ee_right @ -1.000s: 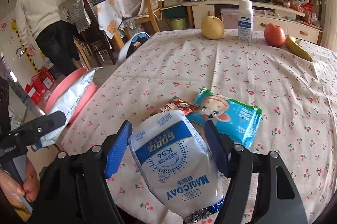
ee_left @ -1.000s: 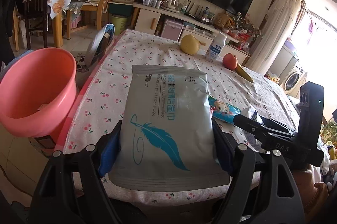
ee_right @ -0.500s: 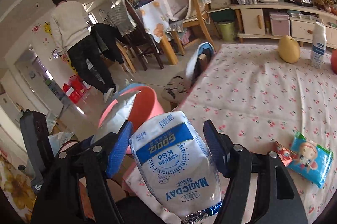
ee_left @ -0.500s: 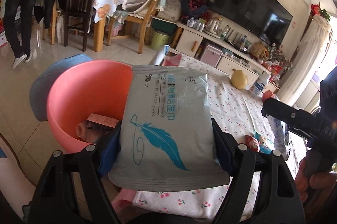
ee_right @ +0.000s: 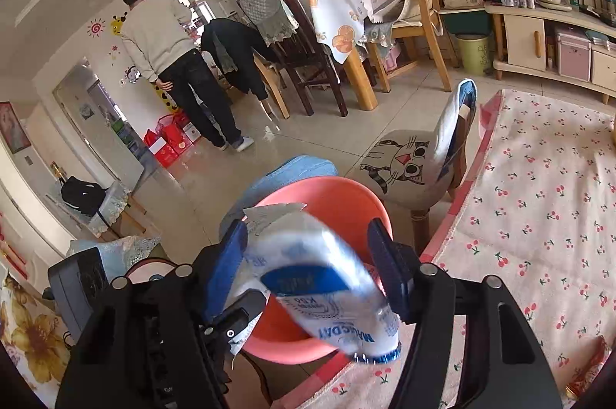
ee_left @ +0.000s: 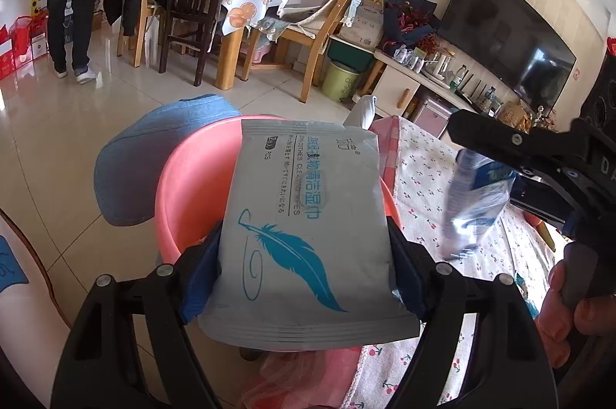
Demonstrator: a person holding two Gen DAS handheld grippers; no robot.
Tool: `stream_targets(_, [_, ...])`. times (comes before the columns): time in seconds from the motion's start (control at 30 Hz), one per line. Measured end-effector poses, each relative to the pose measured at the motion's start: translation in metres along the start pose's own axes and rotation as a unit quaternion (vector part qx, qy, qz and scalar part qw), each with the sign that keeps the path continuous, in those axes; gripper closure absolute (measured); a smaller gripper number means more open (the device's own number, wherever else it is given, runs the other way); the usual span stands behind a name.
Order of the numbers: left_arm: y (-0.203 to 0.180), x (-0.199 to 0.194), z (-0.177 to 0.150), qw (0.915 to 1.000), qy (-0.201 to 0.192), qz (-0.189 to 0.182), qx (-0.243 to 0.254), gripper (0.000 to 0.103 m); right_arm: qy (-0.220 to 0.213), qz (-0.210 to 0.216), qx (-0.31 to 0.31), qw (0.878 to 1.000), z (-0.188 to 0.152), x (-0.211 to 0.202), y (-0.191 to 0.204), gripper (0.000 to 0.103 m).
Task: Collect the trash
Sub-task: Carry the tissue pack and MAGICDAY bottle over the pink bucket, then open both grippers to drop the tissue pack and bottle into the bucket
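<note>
My left gripper is shut on a grey wipes pack with a blue feather and holds it over the near rim of the pink basin. My right gripper stands open over the same basin; the white and blue pouch between its fingers is blurred and tilted, slipping down toward the basin. That pouch and the right gripper's arm show in the left wrist view at the right, above the table edge.
The basin sits on a blue stool beside the table with the cherry-print cloth. A cat-print chair stands behind the basin. A man stands further back by the dining chairs. A red wrapper lies on the cloth.
Both grippers have swung left from the table to over the pink basin. The right gripper has opened and its pouch is now tilting and dropping. The left still grips the wipes pack.
</note>
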State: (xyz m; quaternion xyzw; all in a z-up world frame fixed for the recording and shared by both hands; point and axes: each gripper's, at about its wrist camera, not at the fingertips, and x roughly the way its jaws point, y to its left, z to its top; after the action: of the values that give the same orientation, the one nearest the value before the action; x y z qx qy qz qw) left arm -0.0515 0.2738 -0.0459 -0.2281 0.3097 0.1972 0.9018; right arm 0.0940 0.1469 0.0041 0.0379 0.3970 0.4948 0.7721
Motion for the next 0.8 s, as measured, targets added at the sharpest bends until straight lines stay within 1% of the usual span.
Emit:
stream_targets(0.17, [0.007,0.017,0.000,0.9999,0.009,0.011,0.007,0.024,0.017,-0.003,0.003,1.000,-0.002,0.032,-0.001,0.045])
stream_targets(0.27, [0.007,0.015,0.000,0.9998,-0.002,0.011,0.014,0.024,0.015,-0.016,0.008,1.000,-0.004,0.039,-0.004,0.045])
stream_targets(0.33, [0.008,0.012,0.002,0.9996,-0.008,0.016,0.020,0.023,0.009,-0.025,0.017,1.000,-0.006,0.033,-0.010,0.040])
stream_targets(0.4, [0.011,0.010,0.003,0.9996,-0.014,0.014,0.019,0.022,-0.001,-0.036,0.024,0.999,-0.007,0.025,-0.018,0.026])
stream_targets(0.47, [0.014,0.009,0.002,0.9997,-0.014,0.015,0.013,0.018,-0.013,-0.055,0.027,0.998,-0.008,0.014,-0.026,0.021])
stream_targets(0.57, [0.021,0.005,0.004,0.9996,-0.020,0.018,0.003,0.017,-0.030,-0.081,0.032,0.996,-0.007,-0.002,-0.036,0.017])
stream_targets(0.67, [0.025,0.000,0.006,0.9994,-0.028,0.021,-0.007,0.015,-0.044,-0.095,0.035,0.994,-0.012,-0.018,-0.042,0.015])
stream_targets(0.8, [0.026,-0.007,0.007,0.9989,-0.034,0.028,-0.017,0.013,-0.049,-0.121,0.011,0.991,-0.024,-0.032,-0.042,0.015])
